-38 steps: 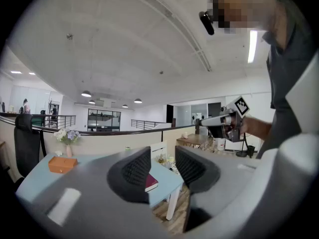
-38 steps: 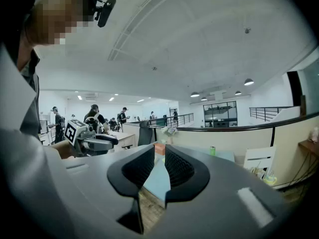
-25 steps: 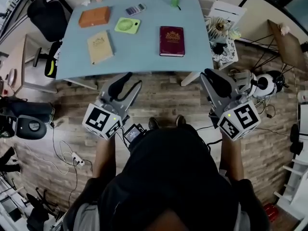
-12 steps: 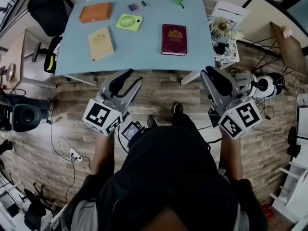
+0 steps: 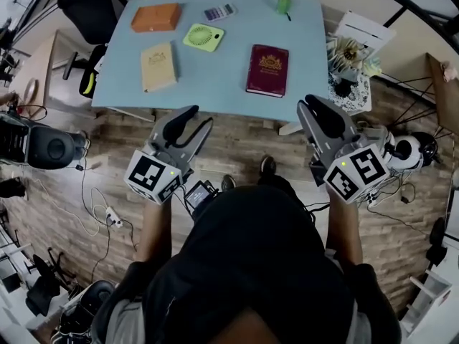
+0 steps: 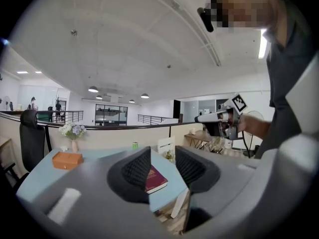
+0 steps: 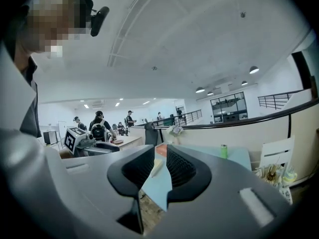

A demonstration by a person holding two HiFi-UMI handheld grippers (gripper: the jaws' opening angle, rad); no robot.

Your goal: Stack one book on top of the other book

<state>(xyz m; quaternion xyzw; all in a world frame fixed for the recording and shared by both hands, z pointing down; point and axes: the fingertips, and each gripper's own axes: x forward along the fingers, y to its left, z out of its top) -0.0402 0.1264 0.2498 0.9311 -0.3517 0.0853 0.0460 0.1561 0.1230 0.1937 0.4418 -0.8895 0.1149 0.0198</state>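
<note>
A light-blue rectangular table [image 5: 215, 77] stands on a brown wood-plank floor [image 5: 244, 142], a black office chair [image 5: 86, 9] at its far left corner; round ceiling lamps [image 6: 92, 89] light the white open-plan room.

Six items on one blue table [image 5: 215, 77]
Two books: tan book [image 5: 158, 67], maroon book [image 5: 267, 70]; one orange box [image 5: 155, 17], one green fan [image 5: 203, 37], one calculator [image 5: 219, 11], one green can [image 5: 284, 2].

Left gripper [image 6: 163, 166] with jaws apart and nothing between, maroon book [image 6: 155, 179] seen through the gap on pale blue table [image 6: 37, 176], orange box [image 6: 67, 160] at left, right gripper [image 6: 219, 123] beyond
</note>
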